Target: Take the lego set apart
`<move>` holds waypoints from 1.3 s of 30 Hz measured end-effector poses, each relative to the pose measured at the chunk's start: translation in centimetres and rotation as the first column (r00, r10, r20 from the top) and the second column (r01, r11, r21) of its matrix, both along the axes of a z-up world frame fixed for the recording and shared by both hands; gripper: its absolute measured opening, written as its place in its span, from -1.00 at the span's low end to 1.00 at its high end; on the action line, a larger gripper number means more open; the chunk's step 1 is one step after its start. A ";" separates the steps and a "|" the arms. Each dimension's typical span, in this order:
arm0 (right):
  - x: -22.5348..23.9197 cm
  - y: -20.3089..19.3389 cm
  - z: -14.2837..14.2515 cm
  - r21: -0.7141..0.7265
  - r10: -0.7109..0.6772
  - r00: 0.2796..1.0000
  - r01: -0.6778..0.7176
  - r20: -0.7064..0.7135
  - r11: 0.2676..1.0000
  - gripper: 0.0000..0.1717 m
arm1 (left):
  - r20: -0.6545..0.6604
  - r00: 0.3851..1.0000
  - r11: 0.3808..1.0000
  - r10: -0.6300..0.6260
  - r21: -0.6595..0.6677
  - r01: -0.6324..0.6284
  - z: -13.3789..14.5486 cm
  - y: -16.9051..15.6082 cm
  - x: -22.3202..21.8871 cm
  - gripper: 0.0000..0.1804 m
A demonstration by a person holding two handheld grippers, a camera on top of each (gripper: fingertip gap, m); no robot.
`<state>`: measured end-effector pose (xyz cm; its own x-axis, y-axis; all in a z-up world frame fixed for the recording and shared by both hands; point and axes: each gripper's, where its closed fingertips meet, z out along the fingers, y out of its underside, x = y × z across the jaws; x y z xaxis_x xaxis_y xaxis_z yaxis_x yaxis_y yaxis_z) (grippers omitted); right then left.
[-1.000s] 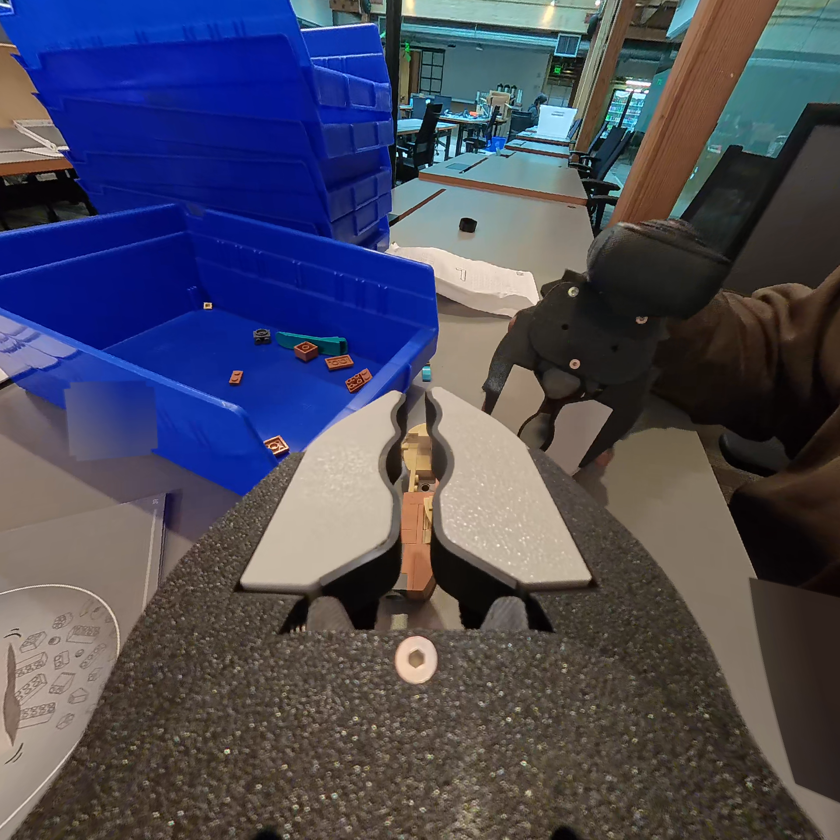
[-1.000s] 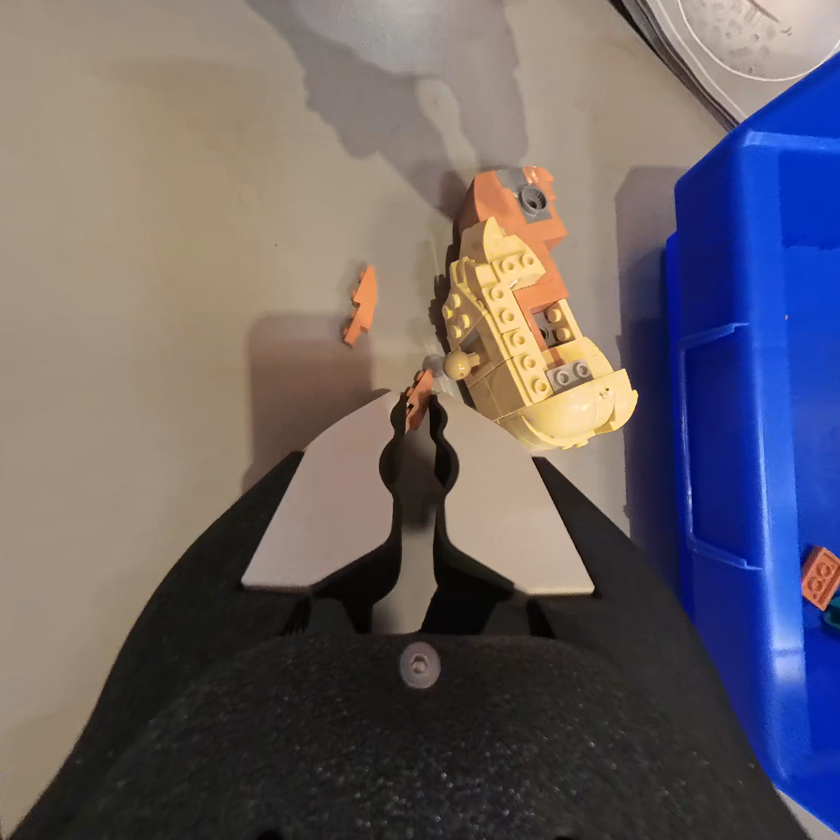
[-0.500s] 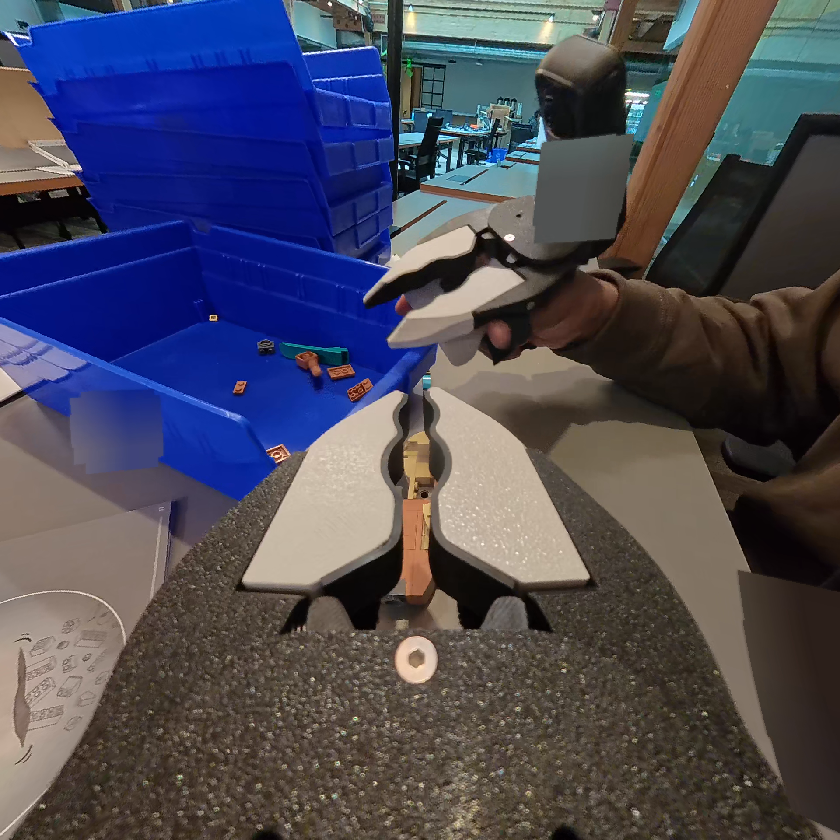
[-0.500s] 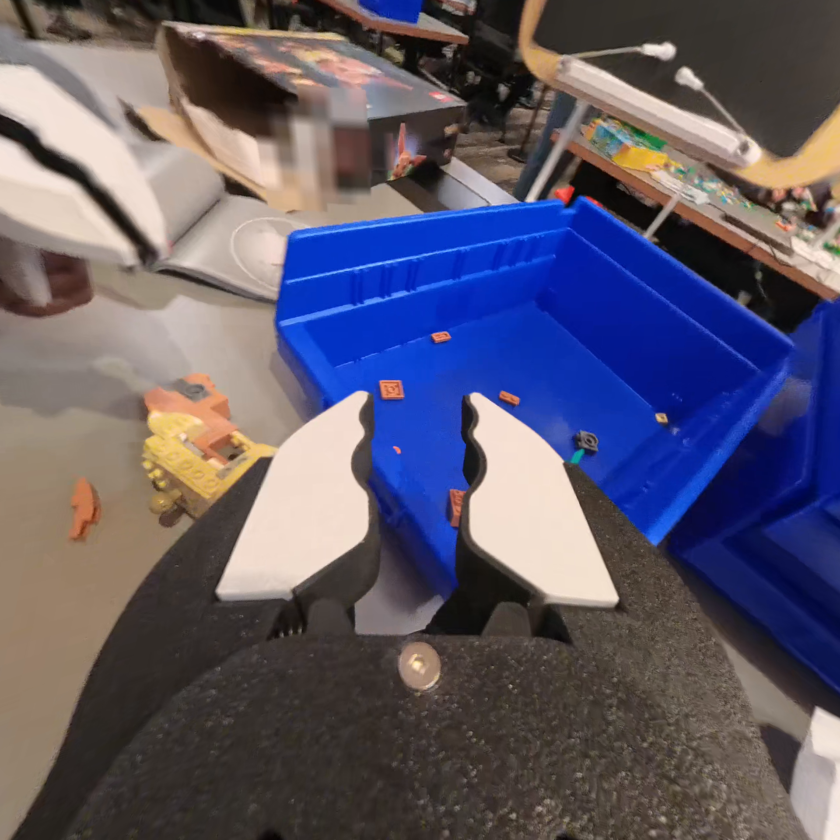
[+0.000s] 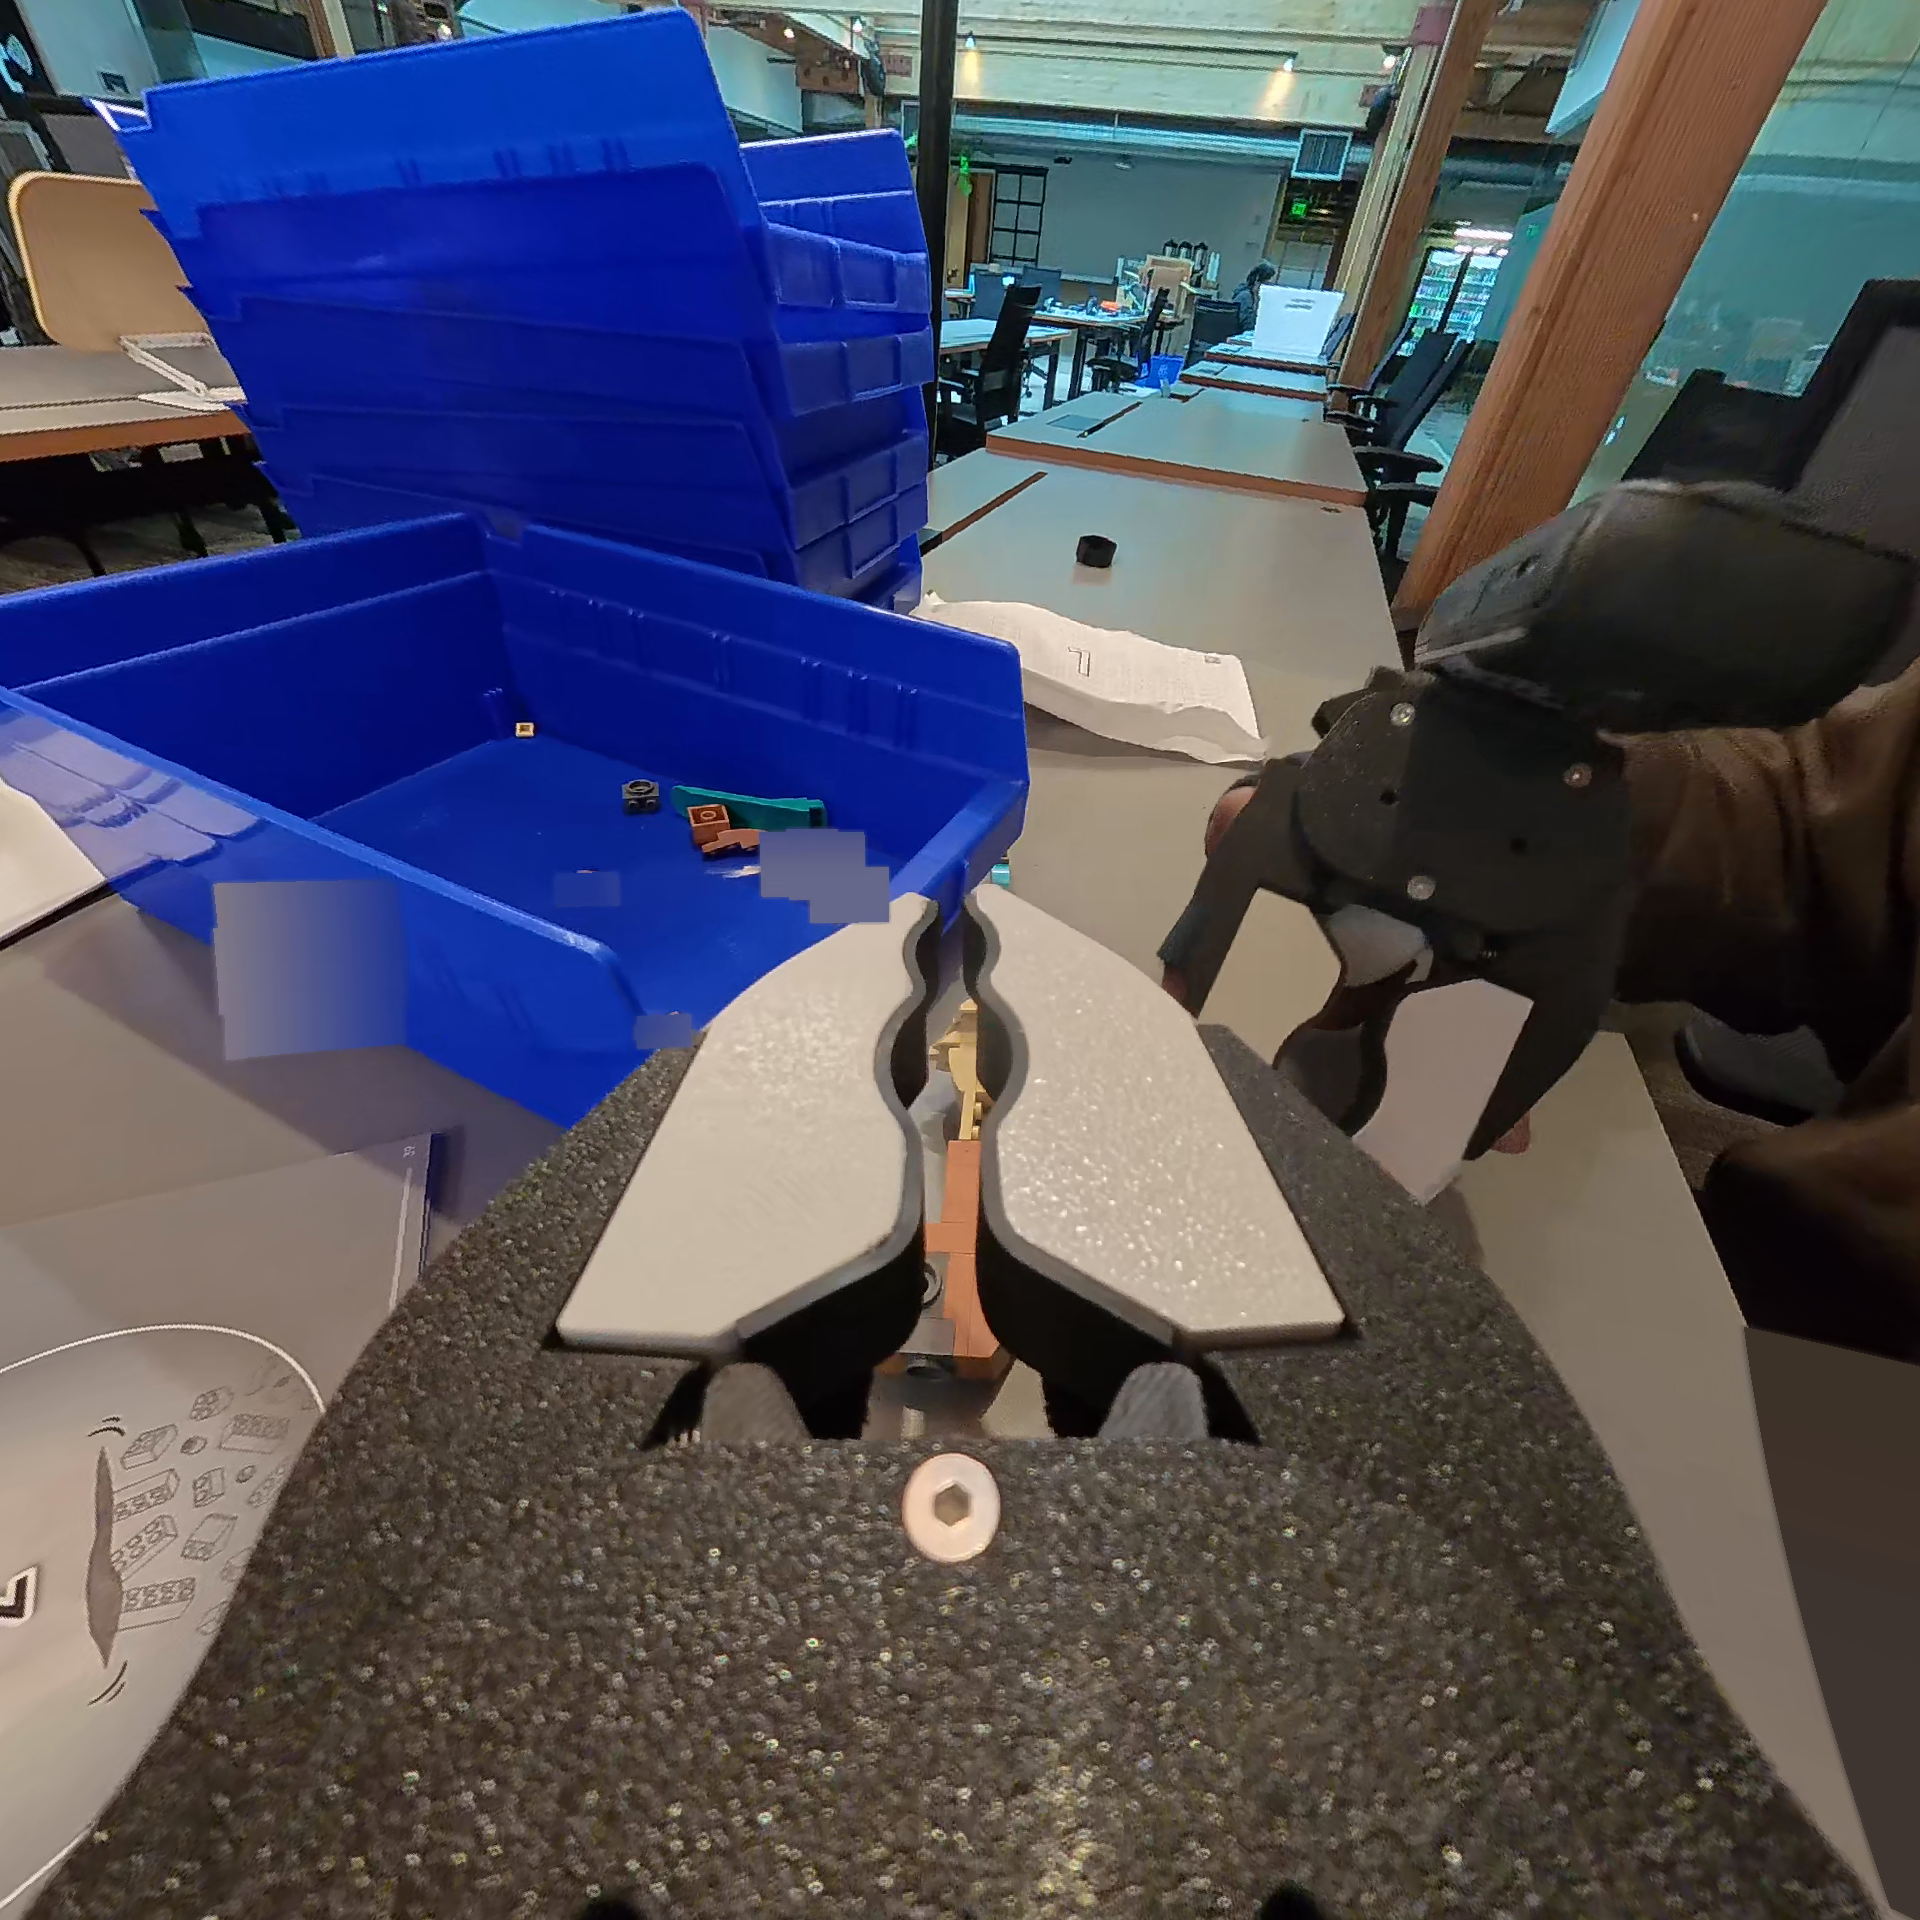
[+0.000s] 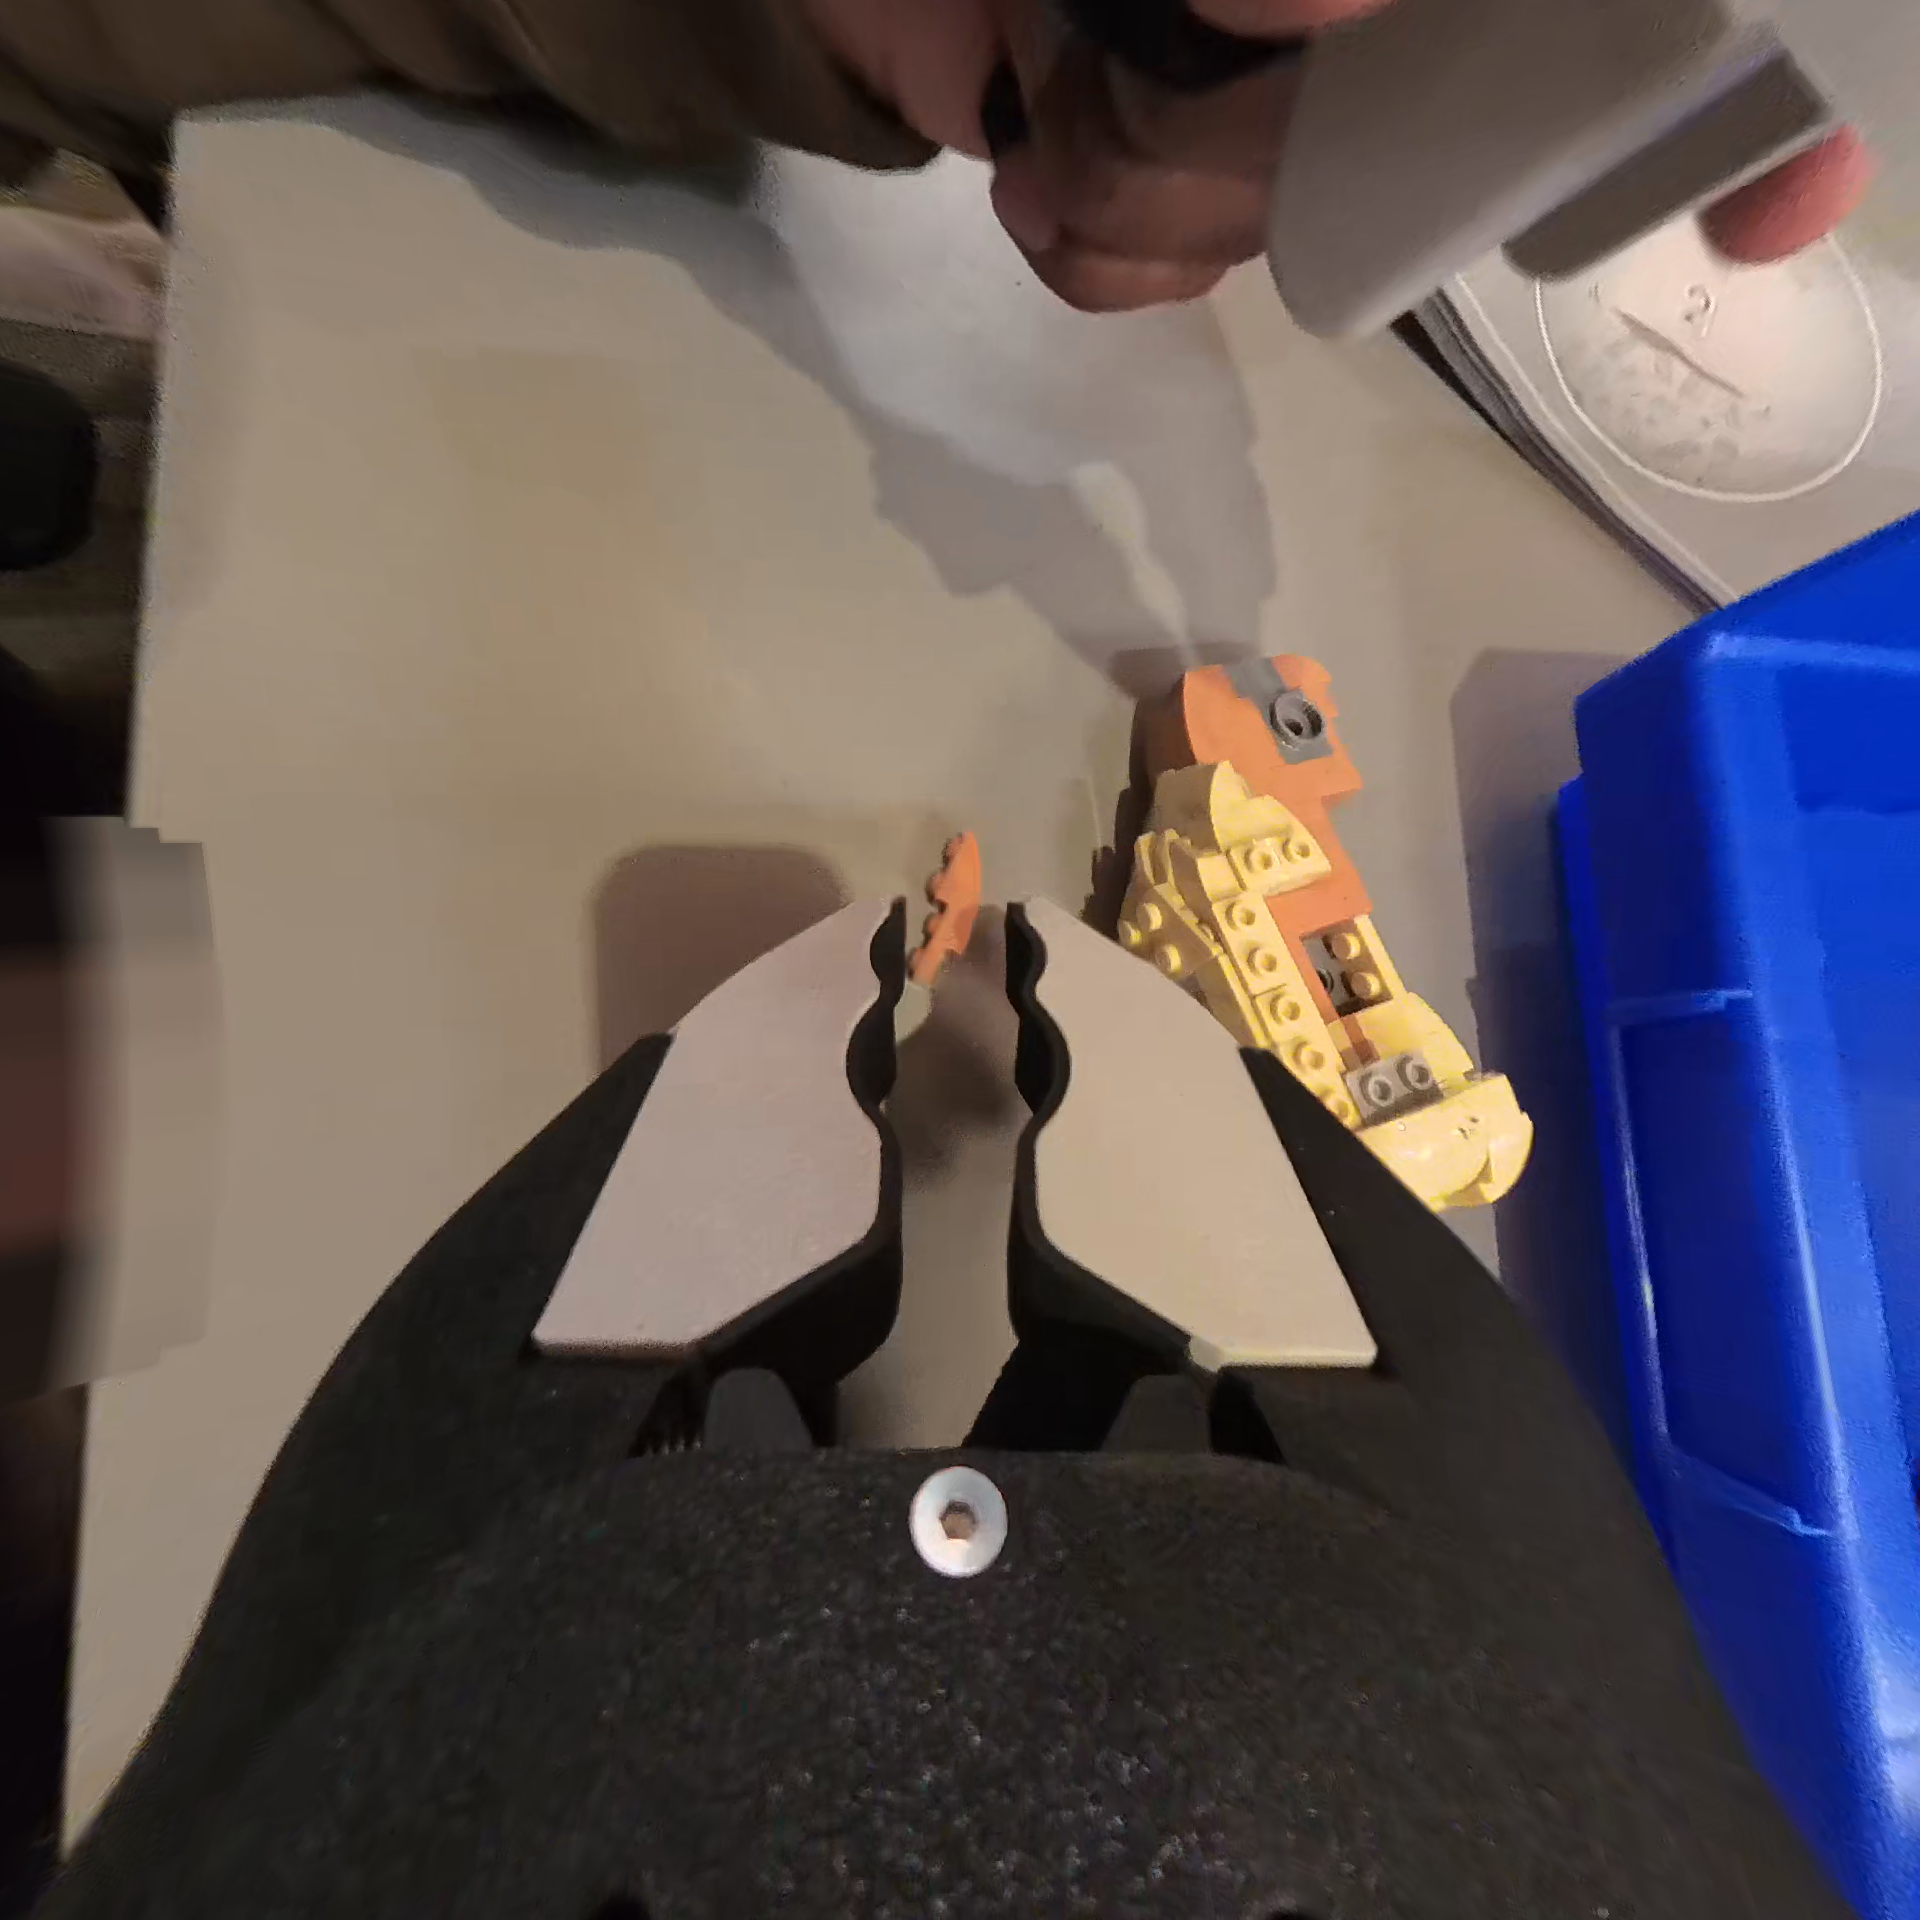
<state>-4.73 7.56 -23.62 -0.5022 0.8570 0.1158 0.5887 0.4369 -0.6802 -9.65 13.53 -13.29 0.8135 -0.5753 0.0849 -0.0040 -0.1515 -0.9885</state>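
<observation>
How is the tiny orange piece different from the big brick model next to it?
The orange piece is one small flat bit; the model is much bigger and built from many bricks.
The piece is all orange; the model is yellow, orange and grey.
The piece lies between the open fingertips of the right hand-held gripper; the model lies off to their side, nearer the blue bin.
Both lie on the table.
</observation>
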 end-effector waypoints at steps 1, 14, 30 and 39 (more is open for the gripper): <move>0.0 0.3 -0.4 0.020 -0.013 1.000 0.012 0.015 1.000 -0.79 | -0.001 1.000 1.000 -0.001 0.001 0.001 0.0 0.0 0.0 -0.97; -0.6 0.9 2.1 -0.006 -0.003 0.993 0.002 -0.119 1.000 -0.91 | 0.002 1.000 1.000 0.013 0.013 -0.013 0.3 0.0 -0.2 -0.98; 5.1 16.9 8.7 -0.099 -0.417 0.840 0.409 -0.347 0.907 -0.76 | -0.018 1.000 1.000 0.022 0.010 -0.022 -0.1 0.0 -0.4 -0.99; 8.9 20.0 -0.3 -0.014 -0.442 0.897 0.442 0.004 0.897 -0.64 | -0.031 1.000 1.000 0.006 0.008 -0.006 -0.3 0.0 0.2 -0.98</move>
<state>4.13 27.51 -23.88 -0.0713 0.9922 0.1023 0.7193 0.1222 -0.6838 -9.44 13.57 -13.60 0.8191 -0.5710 0.0553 -0.0334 -0.1437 -0.9891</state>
